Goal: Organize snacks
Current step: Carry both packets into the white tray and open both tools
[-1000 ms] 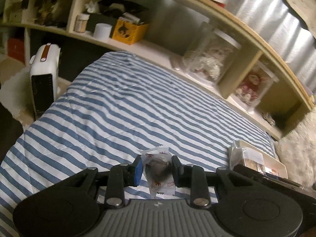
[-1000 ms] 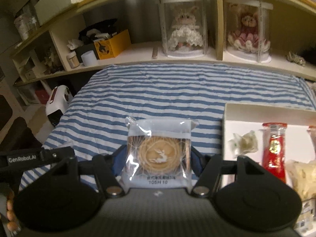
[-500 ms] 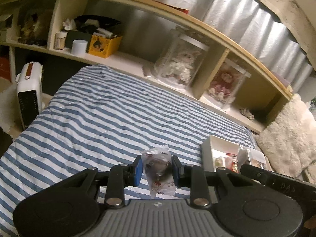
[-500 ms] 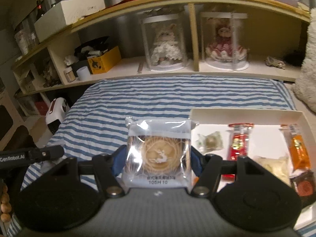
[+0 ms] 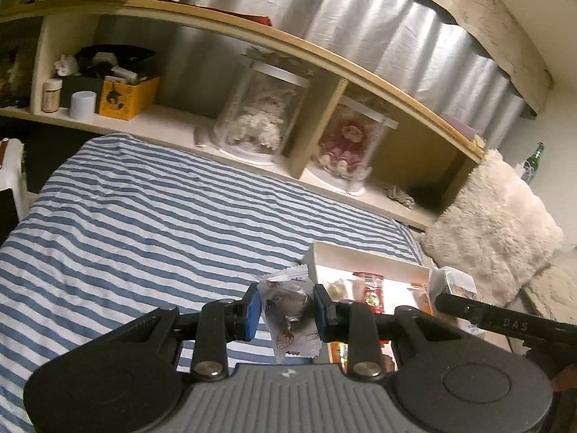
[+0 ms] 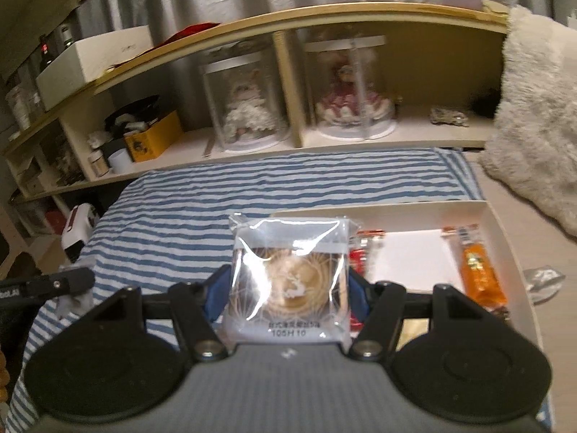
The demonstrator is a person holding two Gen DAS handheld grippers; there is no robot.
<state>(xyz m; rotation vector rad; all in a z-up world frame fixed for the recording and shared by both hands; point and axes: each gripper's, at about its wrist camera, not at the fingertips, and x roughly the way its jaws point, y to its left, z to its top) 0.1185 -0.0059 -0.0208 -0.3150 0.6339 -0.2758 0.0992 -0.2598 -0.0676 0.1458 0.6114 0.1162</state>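
Note:
My left gripper point(image 5: 287, 310) is shut on a small clear-wrapped dark snack point(image 5: 290, 312), held above the striped bedspread point(image 5: 144, 216) just left of the white tray point(image 5: 364, 255). My right gripper point(image 6: 288, 288) is shut on a square clear packet with a round golden pastry point(image 6: 292, 285), hanging over the near left part of the white tray point(image 6: 505, 231). In the tray lie a red packet point(image 5: 371, 290), an orange packet point(image 6: 479, 274) and other wrapped snacks, partly hidden behind the grippers. The right gripper's tip point(image 5: 497, 319) shows at the right of the left wrist view.
A long wooden shelf point(image 6: 324, 137) runs behind the bed with two dolls in clear cases point(image 6: 245, 108), a yellow box point(image 6: 155, 137) and small jars. A fluffy cream pillow point(image 6: 537, 115) lies to the right. A white heater point(image 6: 77, 227) stands left of the bed.
Both grippers have travelled to the right with their snacks. The white tray has come further into both views and now sits under the right gripper.

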